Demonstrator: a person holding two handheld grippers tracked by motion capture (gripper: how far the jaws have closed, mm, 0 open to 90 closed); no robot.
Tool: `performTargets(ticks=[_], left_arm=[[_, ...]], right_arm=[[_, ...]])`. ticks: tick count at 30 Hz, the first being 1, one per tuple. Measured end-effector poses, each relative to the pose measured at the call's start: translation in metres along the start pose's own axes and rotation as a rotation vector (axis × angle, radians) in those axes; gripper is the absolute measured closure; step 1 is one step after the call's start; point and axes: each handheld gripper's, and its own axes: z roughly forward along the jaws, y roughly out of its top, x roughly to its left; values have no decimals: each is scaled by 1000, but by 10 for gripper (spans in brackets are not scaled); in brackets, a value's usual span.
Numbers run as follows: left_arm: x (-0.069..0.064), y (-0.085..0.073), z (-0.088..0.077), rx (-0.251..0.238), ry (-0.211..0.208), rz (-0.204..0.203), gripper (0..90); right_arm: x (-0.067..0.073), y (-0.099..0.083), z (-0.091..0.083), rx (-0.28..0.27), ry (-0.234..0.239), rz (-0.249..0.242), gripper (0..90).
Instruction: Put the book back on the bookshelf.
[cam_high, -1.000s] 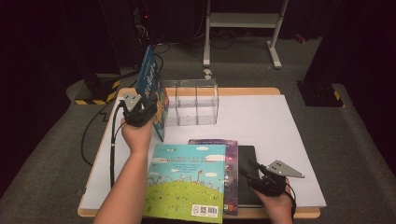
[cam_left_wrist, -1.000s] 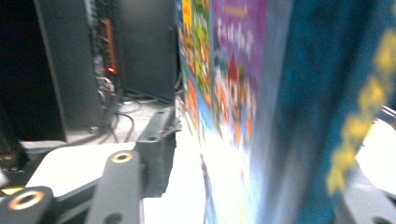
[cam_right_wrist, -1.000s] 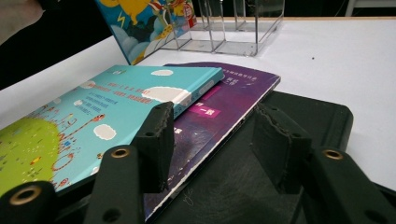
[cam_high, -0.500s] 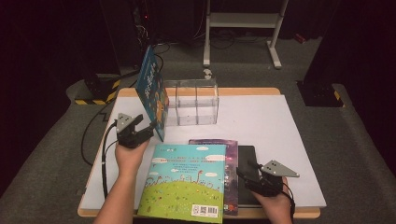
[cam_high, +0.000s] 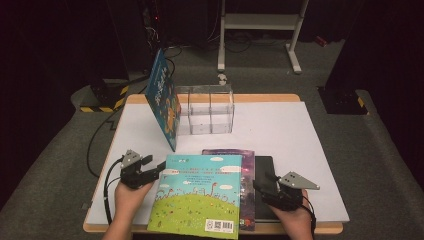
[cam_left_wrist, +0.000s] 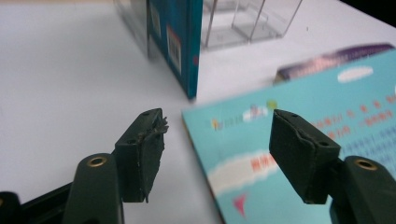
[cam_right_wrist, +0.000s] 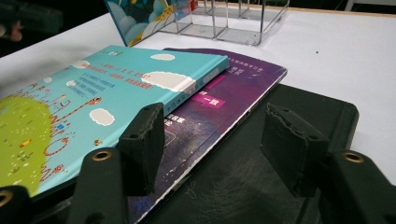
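A light-blue and green picture book (cam_high: 200, 192) lies on top of a stack at the table's front edge. Under it sit a purple book (cam_high: 245, 165) and a black book (cam_high: 265, 172). A dark-blue book (cam_high: 164, 97) leans tilted against a clear acrylic rack (cam_high: 207, 109). My left gripper (cam_high: 150, 170) is open just left of the picture book's (cam_left_wrist: 299, 140) near corner, touching nothing. My right gripper (cam_high: 262, 187) is open and hovers low over the purple book (cam_right_wrist: 219, 116) and the black book (cam_right_wrist: 280, 154), empty.
The white table top (cam_high: 280, 130) has free room to the right of the rack and behind the stack. A black cable (cam_high: 97, 145) hangs off the left edge. A white metal stand (cam_high: 260, 30) stands on the floor beyond the table.
My left gripper has left the leaning dark-blue book and come back toward the front, down to the picture book's left edge. The right gripper has hardly moved.
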Motion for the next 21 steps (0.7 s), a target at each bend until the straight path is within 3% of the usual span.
performTargets(ticks=[3,4,9,12,15,17,21], left_arm=[[-1,-11,-4,38,1,-21,327],[-5,-21,-8,65,-19,-41,316],[-16,-38,-13,109,-35,-93,250],[-25,-45,-9,151,-51,-72,249],[-26,-46,-9,146,-55,-71,257],[-29,-45,-8,155,-105,-69,333],[-32,-44,-8,160,-92,-59,308]], right_arm=[[1,0,1,7,-3,-5,384],[1,0,1,9,-3,-6,381],[2,1,2,18,3,-5,379],[4,1,2,23,11,-9,380],[6,1,2,25,18,-8,383],[7,2,2,25,22,-5,385],[11,4,2,26,40,-6,391]])
